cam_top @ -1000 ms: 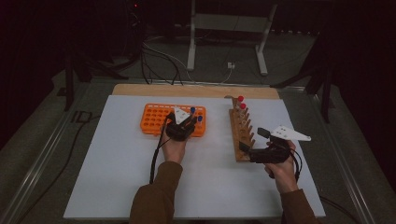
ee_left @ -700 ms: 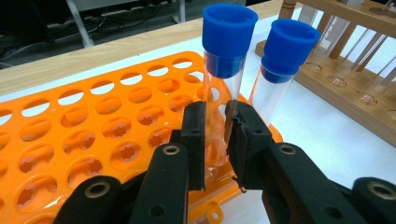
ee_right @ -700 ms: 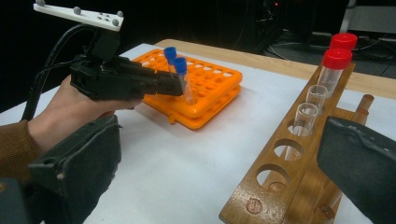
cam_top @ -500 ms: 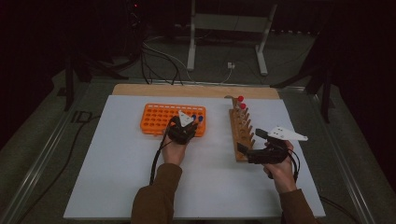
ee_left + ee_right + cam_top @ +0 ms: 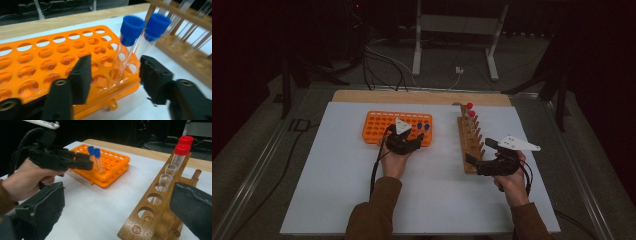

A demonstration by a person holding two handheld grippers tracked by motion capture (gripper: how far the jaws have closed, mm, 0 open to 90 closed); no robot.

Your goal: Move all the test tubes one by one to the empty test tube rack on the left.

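The white mat [image 5: 337, 200] covers most of the table, with a strip of bare wood [image 5: 362, 96] along its twelve o'clock edge. On the mat, the orange rack [image 5: 377, 127] lies toward eleven o'clock of centre, and the wooden rack [image 5: 467, 145] stands toward two o'clock, well apart from it.

The left gripper [image 5: 412, 142] sits at the orange rack's six o'clock edge. Its jaws have just been opening and now stand released; in the left gripper view the nearer blue-capped tube [image 5: 126, 47] stands in a rack hole between them, with a gap on either side. A second blue-capped tube [image 5: 152, 32] stands just beside it, at about two o'clock.

The right gripper [image 5: 474, 150] is at the wooden rack's six o'clock end, jaws spread wide on either side of the rack without touching it.

Two red-capped tubes [image 5: 181, 151] stand at the wooden rack's twelve o'clock end, and two uncapped tubes [image 5: 166, 180] just beside them.
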